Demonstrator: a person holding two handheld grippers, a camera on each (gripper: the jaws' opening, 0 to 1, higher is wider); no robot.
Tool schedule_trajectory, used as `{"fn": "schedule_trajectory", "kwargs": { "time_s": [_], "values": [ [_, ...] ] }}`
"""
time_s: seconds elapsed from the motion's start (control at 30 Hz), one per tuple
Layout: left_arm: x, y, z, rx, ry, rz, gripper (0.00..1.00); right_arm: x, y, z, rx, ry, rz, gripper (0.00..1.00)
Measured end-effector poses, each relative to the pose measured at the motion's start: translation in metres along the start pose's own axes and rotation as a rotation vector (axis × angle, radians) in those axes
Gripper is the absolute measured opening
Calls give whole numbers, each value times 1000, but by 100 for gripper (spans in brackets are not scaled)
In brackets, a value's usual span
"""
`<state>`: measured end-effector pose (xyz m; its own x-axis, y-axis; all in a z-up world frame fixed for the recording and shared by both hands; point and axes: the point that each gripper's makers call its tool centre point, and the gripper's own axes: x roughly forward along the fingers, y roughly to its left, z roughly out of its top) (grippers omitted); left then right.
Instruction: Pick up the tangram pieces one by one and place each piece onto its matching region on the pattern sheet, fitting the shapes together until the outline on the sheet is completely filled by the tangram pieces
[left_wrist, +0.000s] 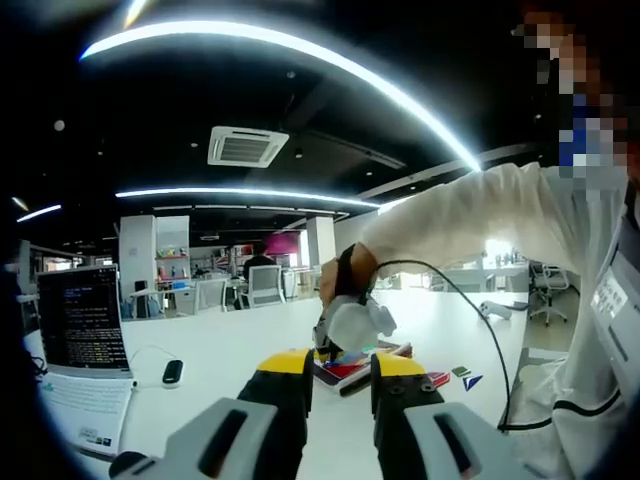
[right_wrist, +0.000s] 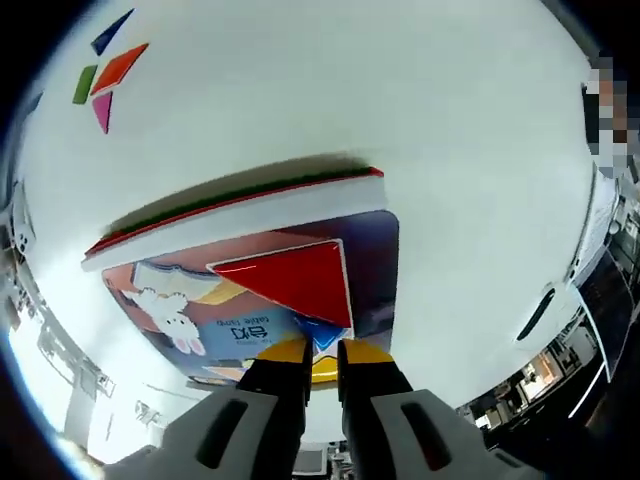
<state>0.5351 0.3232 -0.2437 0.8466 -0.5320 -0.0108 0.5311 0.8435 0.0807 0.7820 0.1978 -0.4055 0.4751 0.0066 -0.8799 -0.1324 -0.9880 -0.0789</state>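
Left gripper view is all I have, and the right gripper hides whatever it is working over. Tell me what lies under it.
Observer: A large red triangle lies flat on an illustrated board with a rabbit drawing on it.
Operator: Now report what the fingers are doing.
Observer: The right gripper has its fingers nearly together at a small blue piece, which sits by the red triangle's corner nearest the gripper. I can't tell whether they actually grip it.
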Motion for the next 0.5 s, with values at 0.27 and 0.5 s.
{"fn": "schedule_trajectory", "kwargs": {
  "time_s": [0.27, 0.5],
  "values": [
    [0, 1, 2, 2, -5, 0, 25, 2, 0, -5, 212, -50, 41, 11],
    [-1, 4, 3, 1, -9, 7, 25, -8, 12, -19, 360, -53, 56, 12]
  ]
}}
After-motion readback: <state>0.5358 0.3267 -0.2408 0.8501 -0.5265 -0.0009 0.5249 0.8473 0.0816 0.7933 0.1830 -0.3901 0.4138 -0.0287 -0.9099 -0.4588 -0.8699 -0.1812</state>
